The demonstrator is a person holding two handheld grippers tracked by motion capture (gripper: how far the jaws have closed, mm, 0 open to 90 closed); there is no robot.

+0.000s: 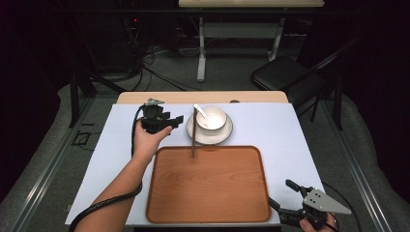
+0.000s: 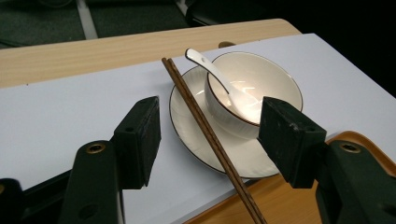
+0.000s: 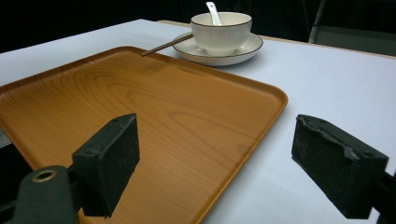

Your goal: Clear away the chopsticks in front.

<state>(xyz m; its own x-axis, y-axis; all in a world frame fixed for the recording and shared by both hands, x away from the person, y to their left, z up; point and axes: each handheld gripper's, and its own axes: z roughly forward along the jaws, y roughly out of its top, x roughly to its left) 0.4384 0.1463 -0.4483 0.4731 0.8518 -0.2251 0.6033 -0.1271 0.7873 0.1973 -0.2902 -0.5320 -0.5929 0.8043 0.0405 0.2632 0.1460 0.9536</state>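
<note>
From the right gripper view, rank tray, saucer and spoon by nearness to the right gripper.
1. Tray: right before the right gripper, left of centre.
2. Saucer: beyond the tray's far edge.
3. Spoon: in the bowl, farthest.

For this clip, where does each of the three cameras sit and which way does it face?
High view: above the near edge, looking forward and down; forearm, left tongs, right tongs show.
Left gripper view: rides the left tongs, facing bowl and chopsticks.
Right gripper view: rides the right tongs, looking across the tray.
All three share bowl, saucer, tray.
</note>
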